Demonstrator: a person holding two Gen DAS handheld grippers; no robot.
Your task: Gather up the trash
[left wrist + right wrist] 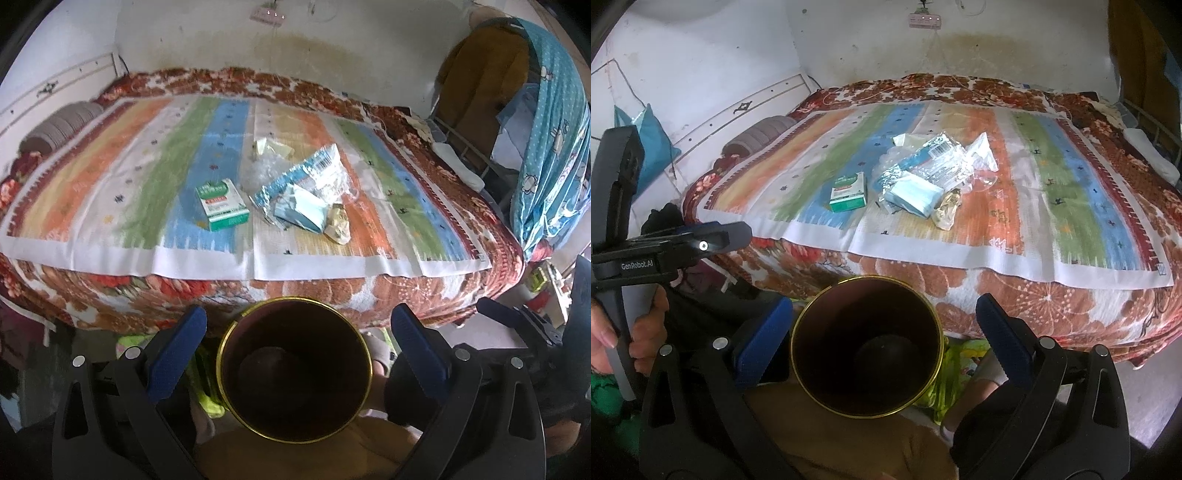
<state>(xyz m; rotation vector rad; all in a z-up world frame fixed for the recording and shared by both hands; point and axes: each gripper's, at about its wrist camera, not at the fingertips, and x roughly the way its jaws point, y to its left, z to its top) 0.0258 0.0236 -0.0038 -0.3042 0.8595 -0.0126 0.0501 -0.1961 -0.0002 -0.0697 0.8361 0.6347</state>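
Observation:
A pile of trash lies mid-bed on a striped cloth (92, 206): a green and white box (221, 204) (848, 193), a silver and blue wrapper (306, 173) (923, 158), a light blue pack (303, 210) (914, 195), a crumpled yellowish scrap (338, 225) (945, 210) and clear plastic. A dark bin with a gold rim (229, 332) (801, 314) stands below the bed edge. My left gripper (297, 339) is open above the bin. My right gripper (884, 332) is open above it too. Both are empty.
The bed has a floral brown blanket (332, 291) and a grey pillow (62, 125) at the far left. A white wall with a power strip (925, 20) is behind. Blue spotted cloth (554, 147) hangs at the right. The left gripper's body shows in the right view (665, 243).

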